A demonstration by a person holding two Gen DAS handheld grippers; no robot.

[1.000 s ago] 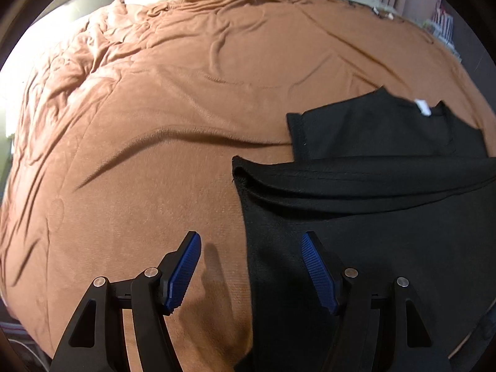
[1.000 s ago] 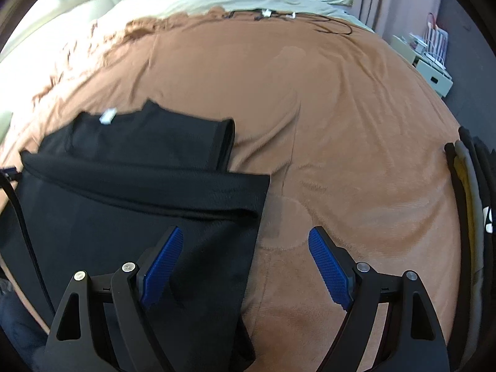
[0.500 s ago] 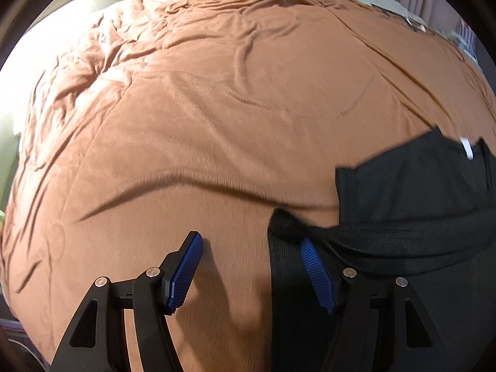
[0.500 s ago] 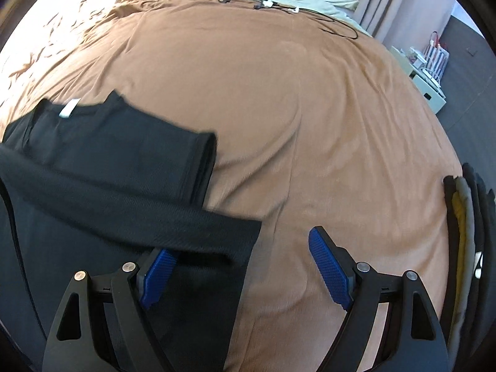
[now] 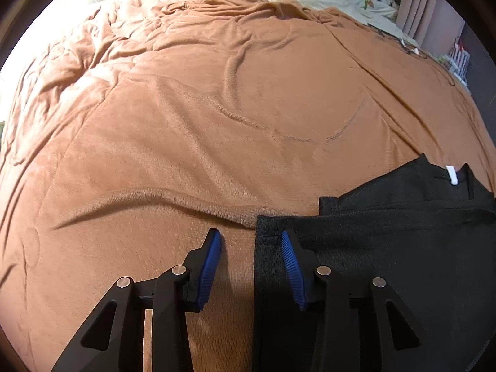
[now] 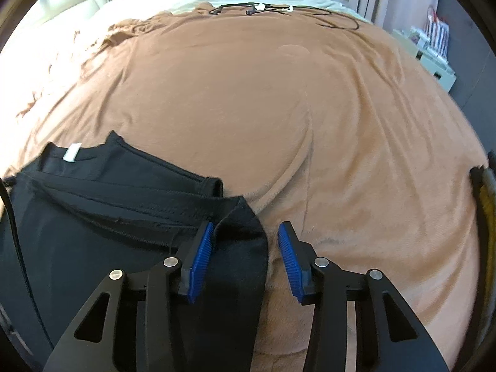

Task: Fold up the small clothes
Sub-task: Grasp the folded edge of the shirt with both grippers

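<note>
The left gripper (image 5: 251, 245) stands partly open low over the bed, its jaws straddling the near left corner of the black garment (image 5: 387, 248): one pad sits over the cloth, the other over the bare blanket (image 5: 217, 108), and nothing is pinched. The right gripper (image 6: 246, 238) mirrors it at the opposite corner, also part open and empty, with the cloth's edge lying between its pads. The garment lies flat on the brown blanket near the foot of the bed, its lower part already doubled up toward the collar, where a small white tag (image 6: 71, 152) shows. To my eye the step in hand is taking both corners of this folded edge for the next fold. Doing it well would mean closing on every layer at each corner at once, so none slips out, pinching only cloth and not the plush blanket beneath, then lifting both sides evenly so the edge stays straight. Off to the right, a stack of folded clothes (image 6: 485, 192) waits at the bed's edge.
</note>
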